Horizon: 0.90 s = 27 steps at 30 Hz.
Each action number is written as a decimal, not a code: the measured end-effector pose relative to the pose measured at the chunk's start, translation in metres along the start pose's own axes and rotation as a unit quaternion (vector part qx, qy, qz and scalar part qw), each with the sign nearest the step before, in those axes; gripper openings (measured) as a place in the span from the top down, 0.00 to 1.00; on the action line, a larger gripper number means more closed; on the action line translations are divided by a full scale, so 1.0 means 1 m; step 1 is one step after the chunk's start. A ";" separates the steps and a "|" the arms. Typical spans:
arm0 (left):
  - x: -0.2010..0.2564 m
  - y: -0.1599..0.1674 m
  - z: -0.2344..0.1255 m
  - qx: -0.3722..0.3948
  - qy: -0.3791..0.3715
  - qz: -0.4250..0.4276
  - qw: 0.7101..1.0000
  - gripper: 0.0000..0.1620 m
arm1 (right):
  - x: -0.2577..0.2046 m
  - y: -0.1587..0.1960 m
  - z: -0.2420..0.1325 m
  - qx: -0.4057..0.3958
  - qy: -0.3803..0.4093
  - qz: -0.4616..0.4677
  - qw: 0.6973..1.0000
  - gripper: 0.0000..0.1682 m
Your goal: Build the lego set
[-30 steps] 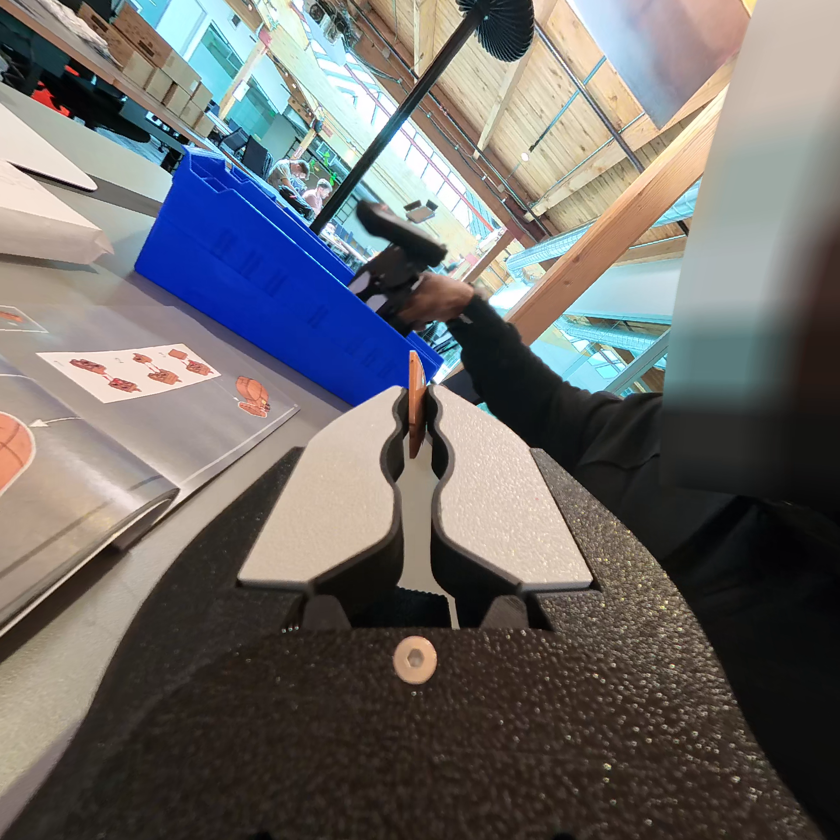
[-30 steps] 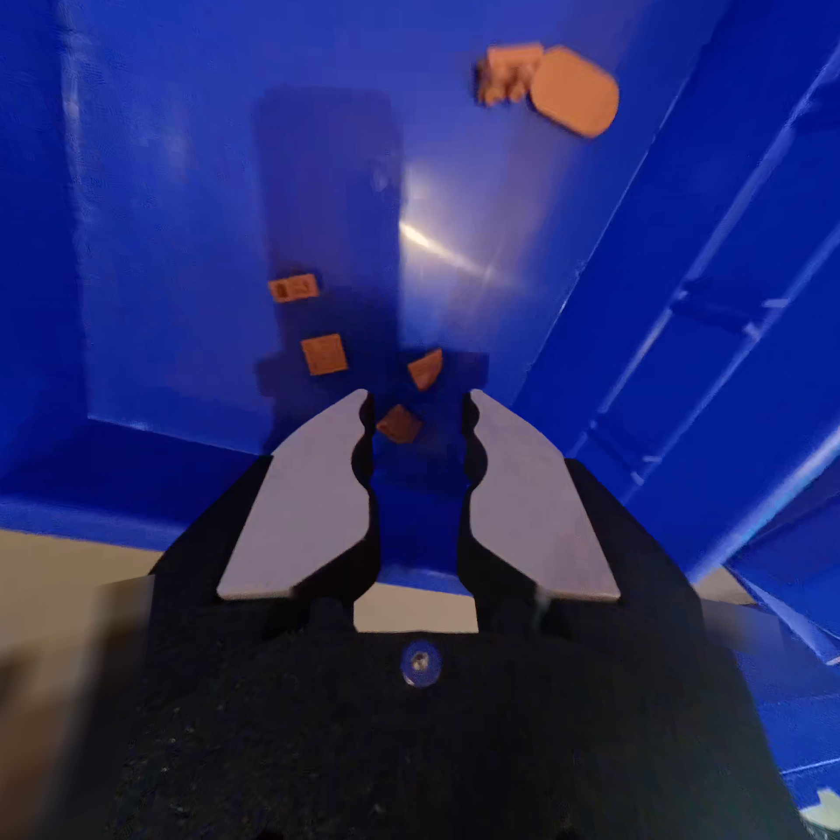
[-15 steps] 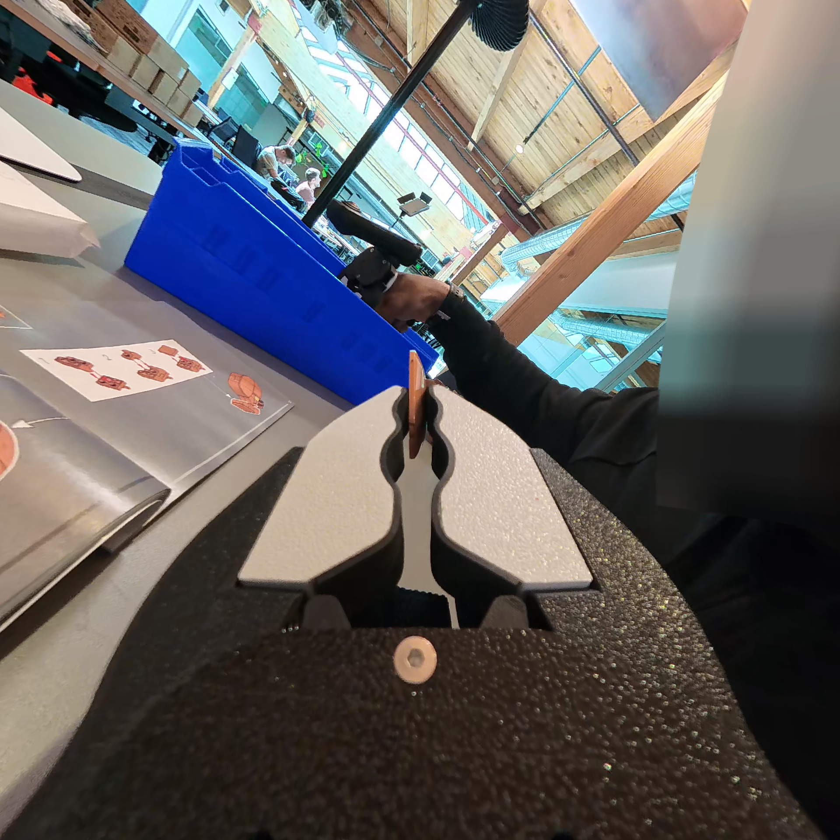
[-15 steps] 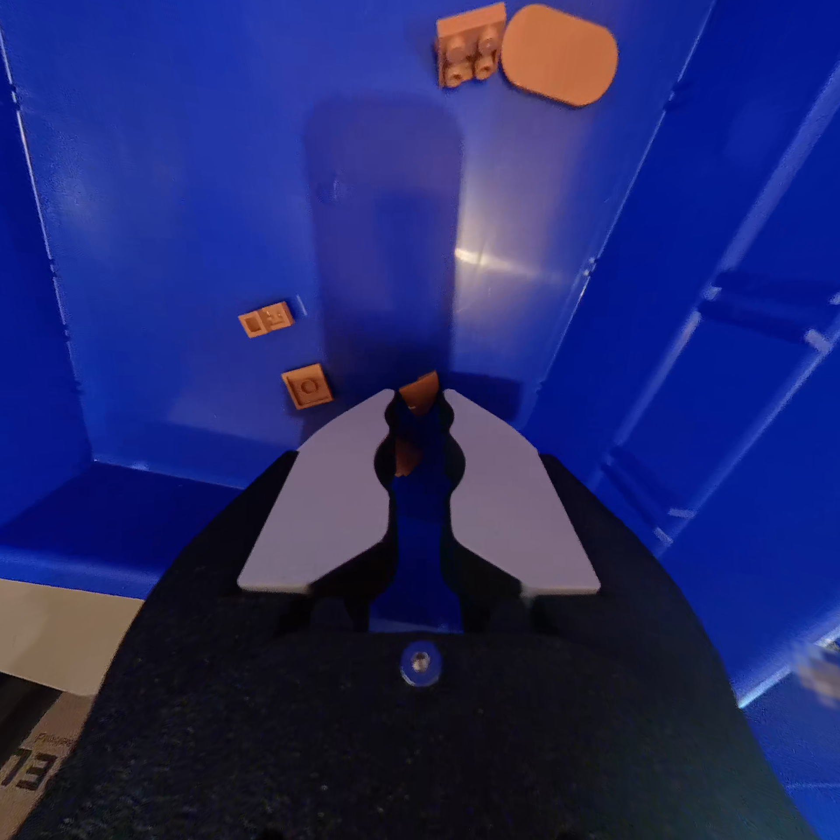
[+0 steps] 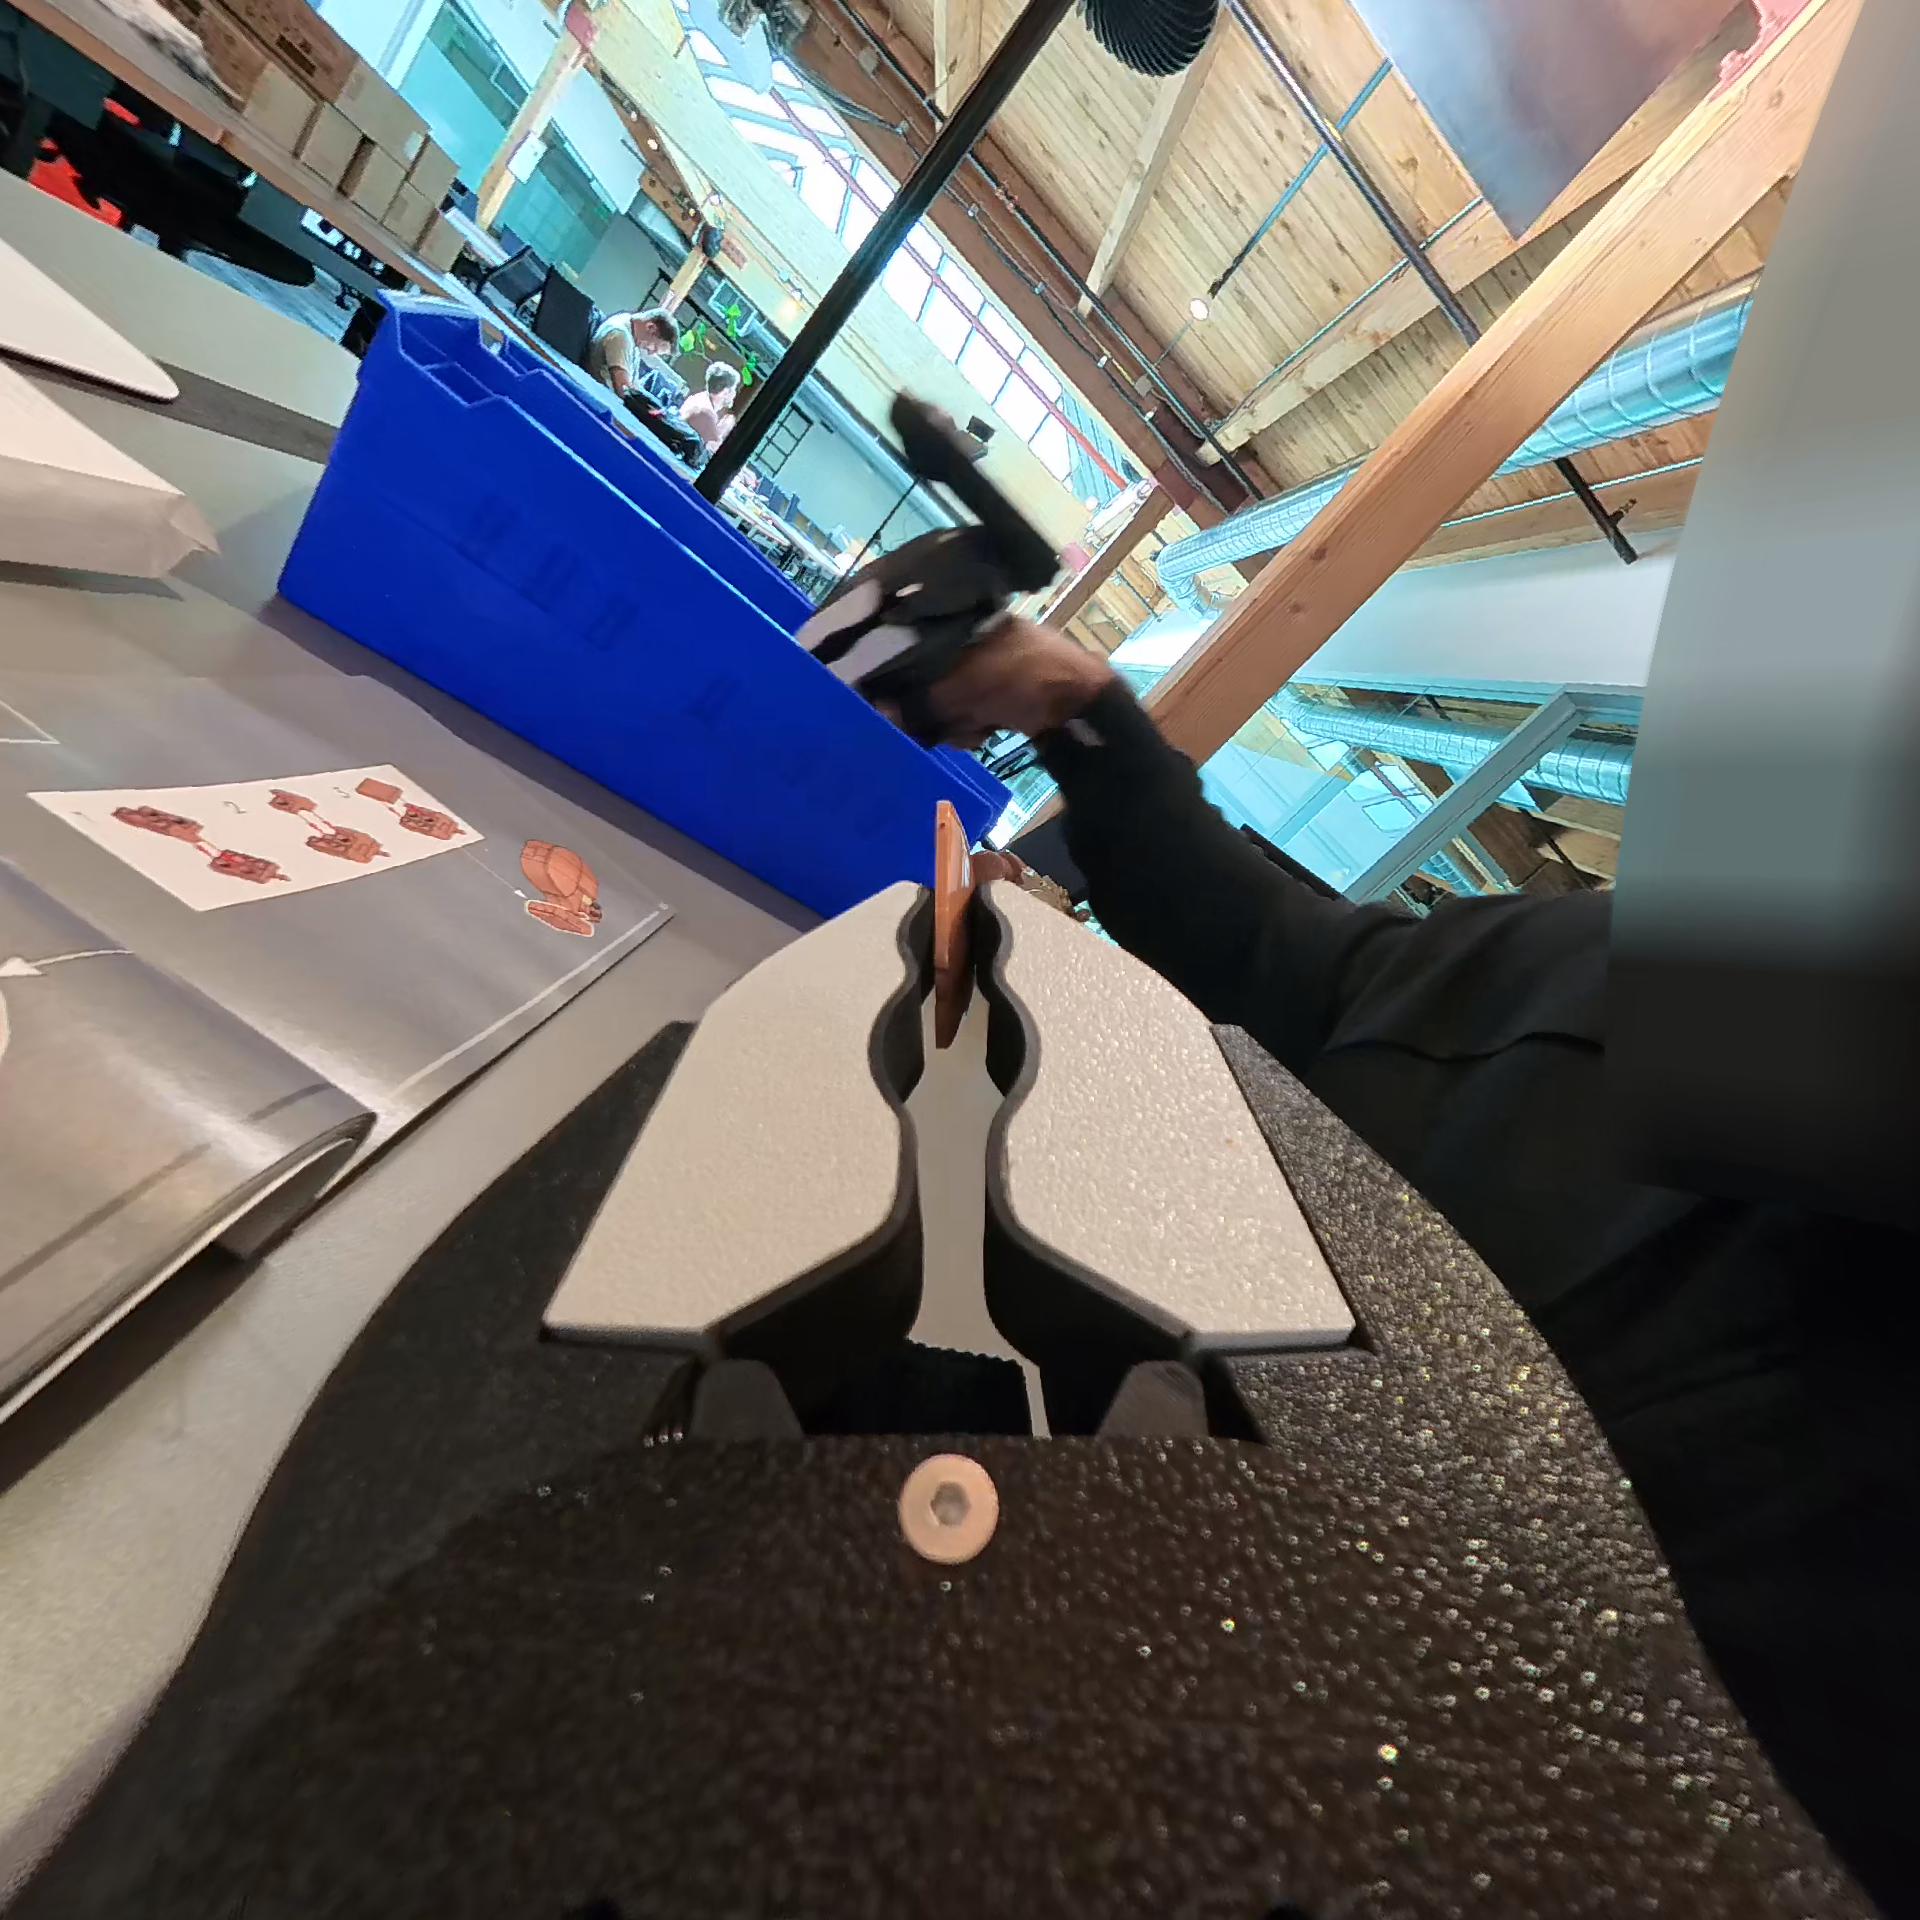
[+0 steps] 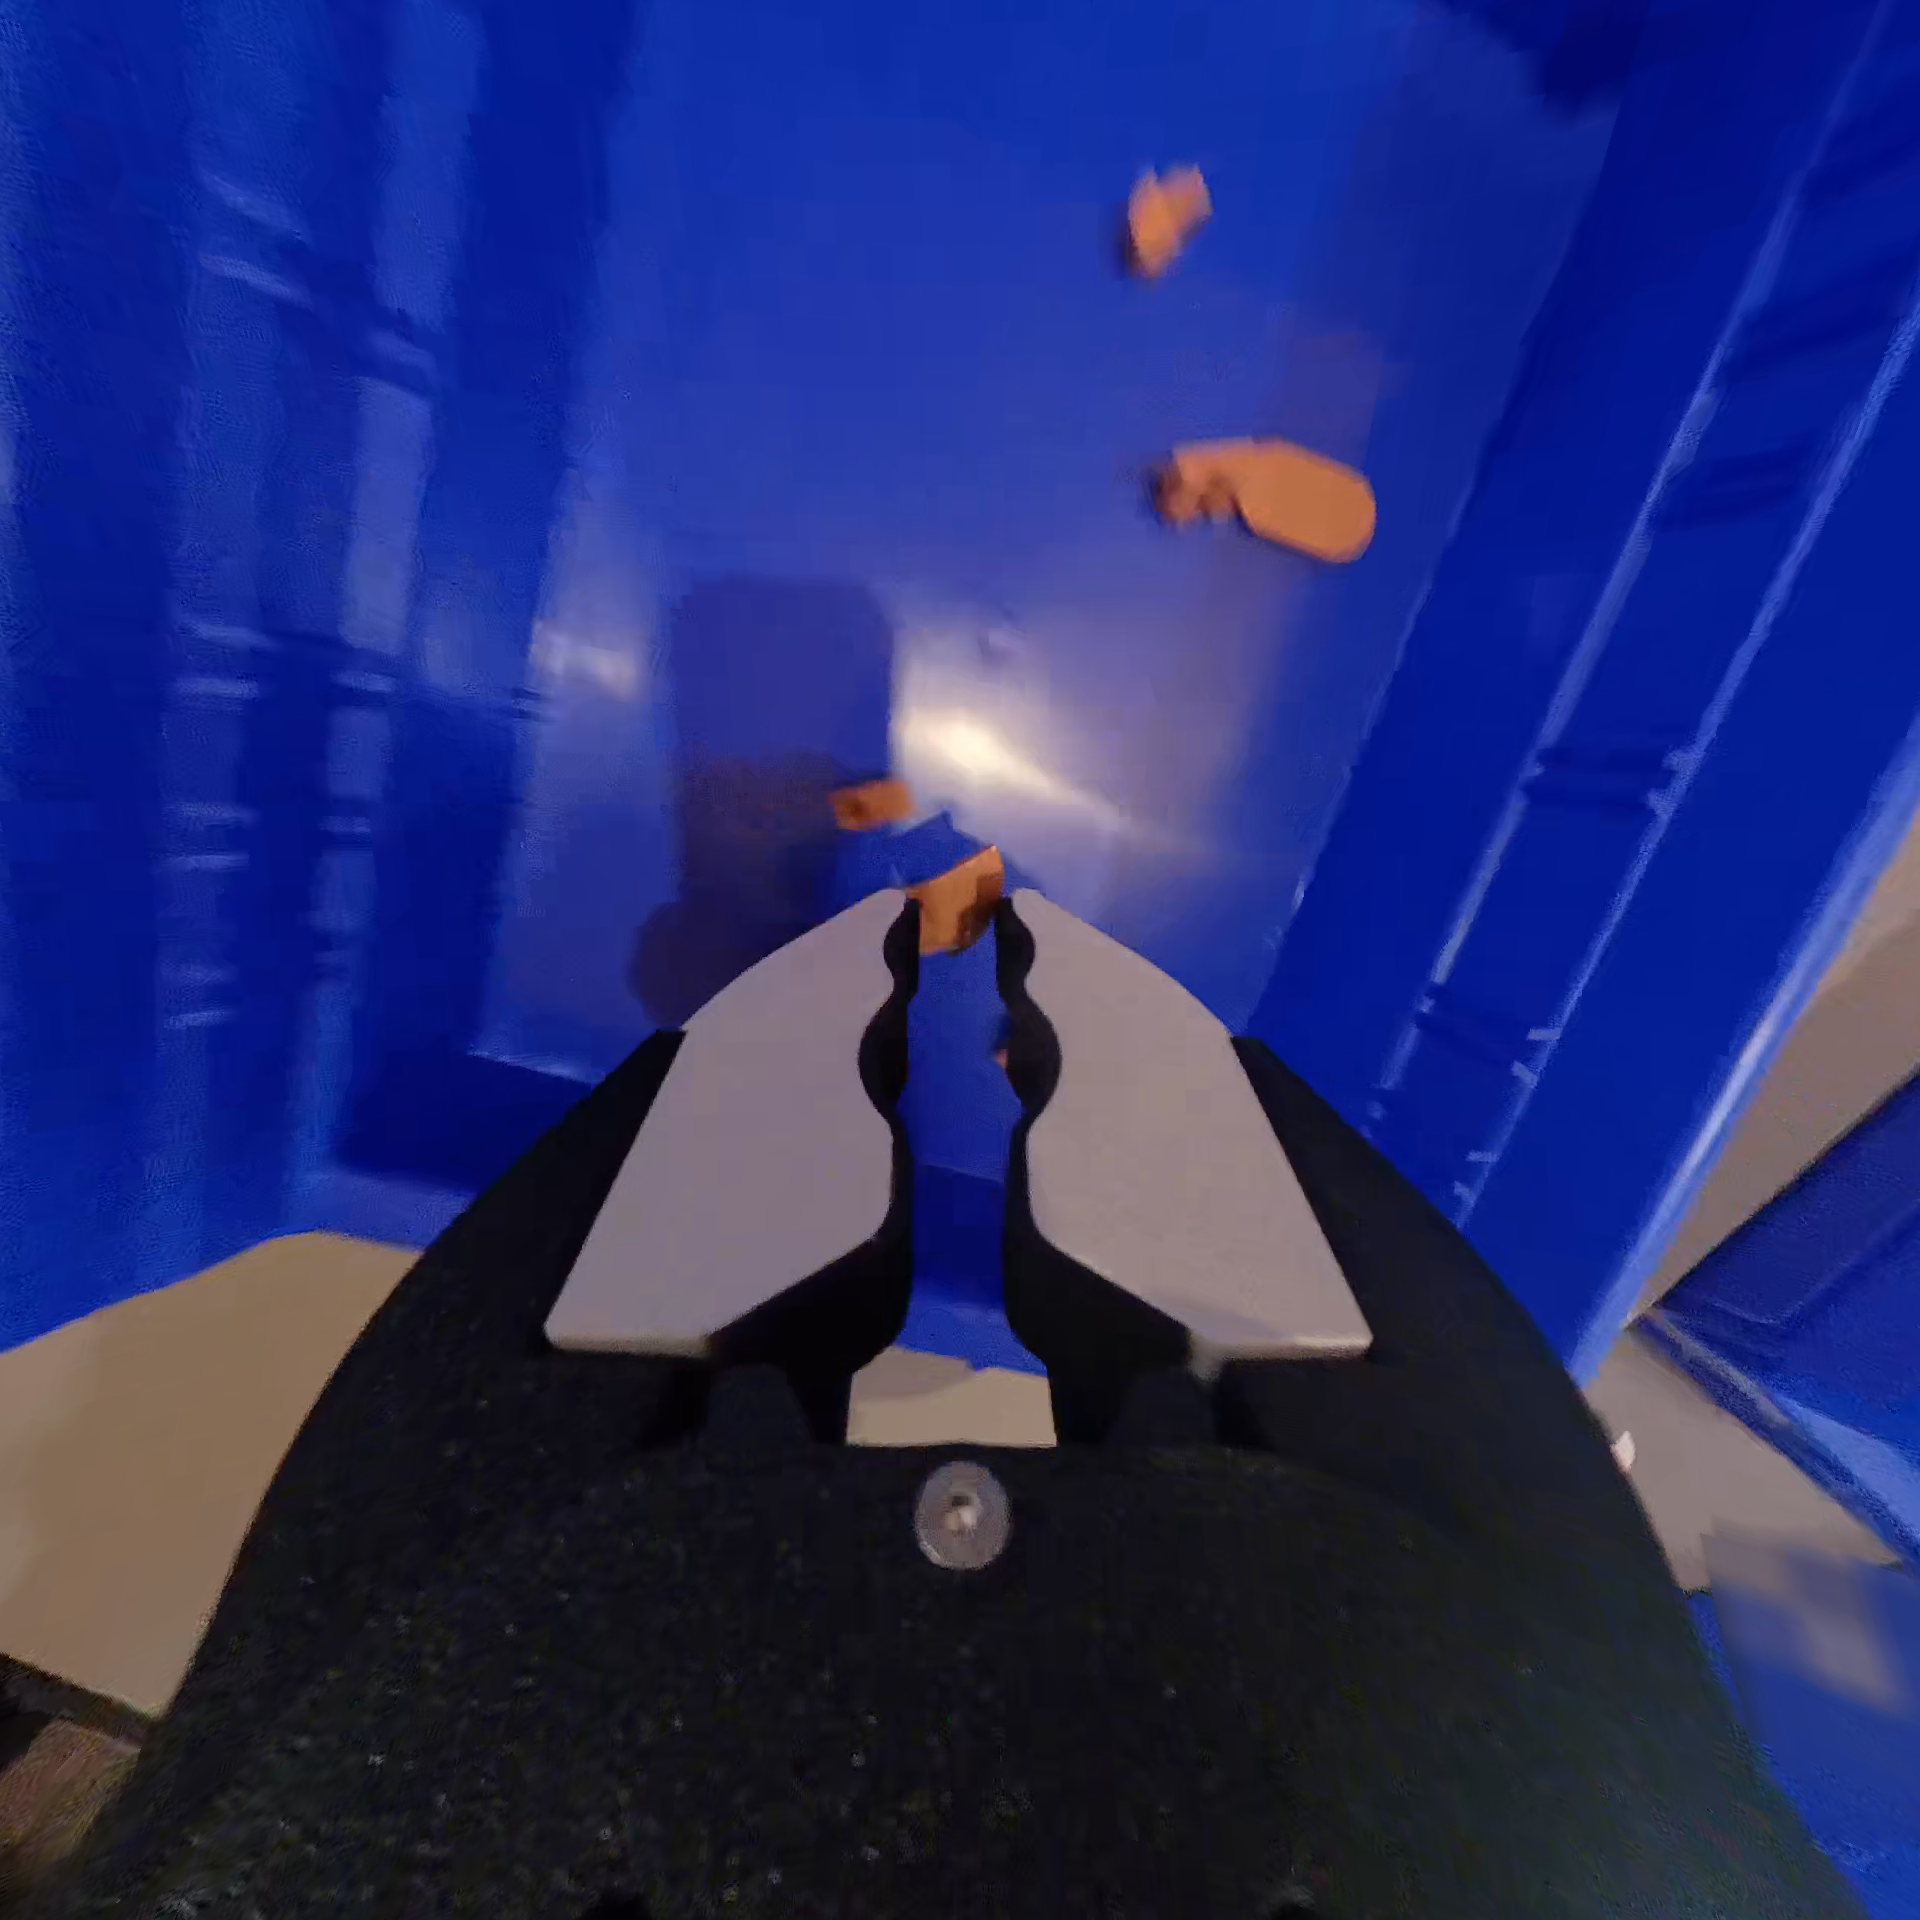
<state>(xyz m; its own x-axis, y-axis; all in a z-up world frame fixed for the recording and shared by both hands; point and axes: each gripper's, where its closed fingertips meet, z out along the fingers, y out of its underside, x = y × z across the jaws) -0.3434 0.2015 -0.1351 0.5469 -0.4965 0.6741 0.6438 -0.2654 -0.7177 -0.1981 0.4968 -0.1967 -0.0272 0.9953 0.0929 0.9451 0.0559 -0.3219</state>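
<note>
Left wrist view: left gripper [image 5: 951, 914] pinches a thin orange plate [image 5: 948, 904] edge-on at its tips, above the table [image 5: 125, 1558] | right gripper [image 6: 954, 904] clamps a small orange piece [image 6: 954, 899] at its tips inside the blue bin [image 6: 1662, 727], loose orange pieces [image 6: 1273, 499] farther in, kinda blurry

Both grippers [image 5: 948, 914] have grey fingers [image 5: 769, 1122], black speckled bodies, silver screws; sleeve [image 5: 1195, 862] seemingly black.
</note>
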 end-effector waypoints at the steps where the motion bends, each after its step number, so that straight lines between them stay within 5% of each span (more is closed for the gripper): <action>1: -0.001 0.001 0.000 -0.002 -0.003 -0.003 1.000 0.96 | -0.015 -0.012 -0.014 0.026 0.000 -0.015 1.000 0.92; 6: -0.007 0.011 0.003 -0.026 -0.030 -0.023 0.999 0.96 | -0.133 -0.071 -0.056 0.150 -0.052 -0.104 0.982 0.92; 13: -0.009 0.015 0.003 -0.036 -0.054 -0.018 0.998 0.96 | -0.269 -0.122 -0.021 0.261 -0.151 -0.102 0.948 0.92; 18: -0.024 0.034 -0.006 -0.096 -0.117 -0.039 0.988 0.96 | -0.303 -0.114 0.017 0.203 -0.164 -0.104 0.960 0.92; 27: -0.012 0.034 -0.003 -0.101 -0.076 -0.024 0.992 0.96 | -0.314 -0.104 0.041 0.164 -0.162 -0.140 0.963 0.84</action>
<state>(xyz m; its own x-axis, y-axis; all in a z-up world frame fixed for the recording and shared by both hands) -0.3295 0.1958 -0.1681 0.6027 -0.3532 0.7156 0.5586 -0.4537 -0.6944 -0.3013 0.1821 -0.2305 -0.4163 0.9070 -0.0630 0.7338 0.2943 -0.6123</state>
